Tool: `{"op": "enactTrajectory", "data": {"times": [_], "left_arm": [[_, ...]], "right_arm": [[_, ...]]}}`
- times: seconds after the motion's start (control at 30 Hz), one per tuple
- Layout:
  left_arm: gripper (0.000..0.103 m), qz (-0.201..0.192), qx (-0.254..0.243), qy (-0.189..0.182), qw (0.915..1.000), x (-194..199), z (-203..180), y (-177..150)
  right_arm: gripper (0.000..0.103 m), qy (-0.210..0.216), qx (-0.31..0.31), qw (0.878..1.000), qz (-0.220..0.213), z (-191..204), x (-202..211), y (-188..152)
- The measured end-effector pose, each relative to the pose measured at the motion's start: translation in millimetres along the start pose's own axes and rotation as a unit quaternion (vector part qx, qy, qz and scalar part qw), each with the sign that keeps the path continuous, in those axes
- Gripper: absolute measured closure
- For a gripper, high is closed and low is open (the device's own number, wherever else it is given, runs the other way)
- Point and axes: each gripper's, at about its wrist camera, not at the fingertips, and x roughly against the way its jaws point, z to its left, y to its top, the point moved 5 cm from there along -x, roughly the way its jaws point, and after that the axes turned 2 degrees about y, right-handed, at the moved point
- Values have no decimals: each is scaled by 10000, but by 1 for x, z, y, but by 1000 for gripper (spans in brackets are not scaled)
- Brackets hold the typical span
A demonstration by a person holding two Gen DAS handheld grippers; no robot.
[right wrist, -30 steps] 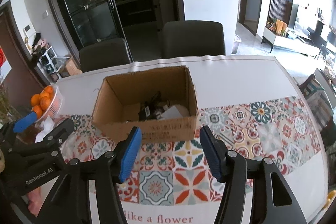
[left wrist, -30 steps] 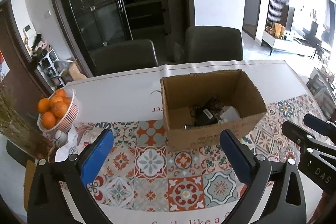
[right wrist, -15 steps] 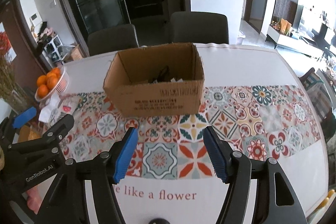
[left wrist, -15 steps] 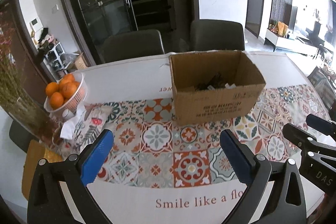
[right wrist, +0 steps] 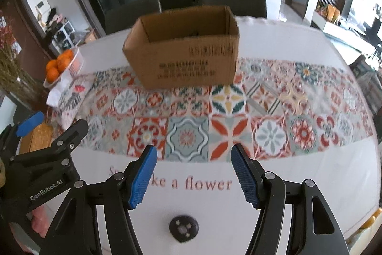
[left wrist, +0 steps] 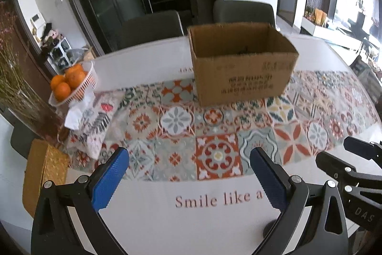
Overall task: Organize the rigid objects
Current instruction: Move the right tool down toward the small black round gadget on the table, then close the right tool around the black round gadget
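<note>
cardboard box | open-topped; upright | small black round object | near edge

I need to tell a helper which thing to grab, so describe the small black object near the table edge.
On the white table, look below the printed words, away from the cardboard box. The black disc lies alone there, small, round, with pale dots on top.
</note>
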Motion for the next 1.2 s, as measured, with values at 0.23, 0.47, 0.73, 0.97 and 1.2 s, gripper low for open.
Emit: {"op": "enactTrajectory", "data": {"times": [0.23, 0.47, 0.73, 0.97, 1.2], "left_arm": [[0, 417, -102, 3, 9991, -15, -4, -35], [0, 708, -212, 54, 9972, -26, -5, -63], [0, 1173, -298, 86, 9926, -43, -4, -98], [0, 1534, -310, 109, 9876, -54, -4, -124], [0, 1849, -336, 143, 9821, -66, -1, -143]], "right_arm": [[37, 72, 3, 9990, 446, -1, -16, -31], [37, 173, 35, 9955, 932, 1, -34, -62], [37, 262, 39, 9897, 1406, 6, -54, -93], [37, 315, 92, 9840, 1752, 8, -69, -114], [37, 365, 23, 9772, 2093, 9, -86, -135]]}}
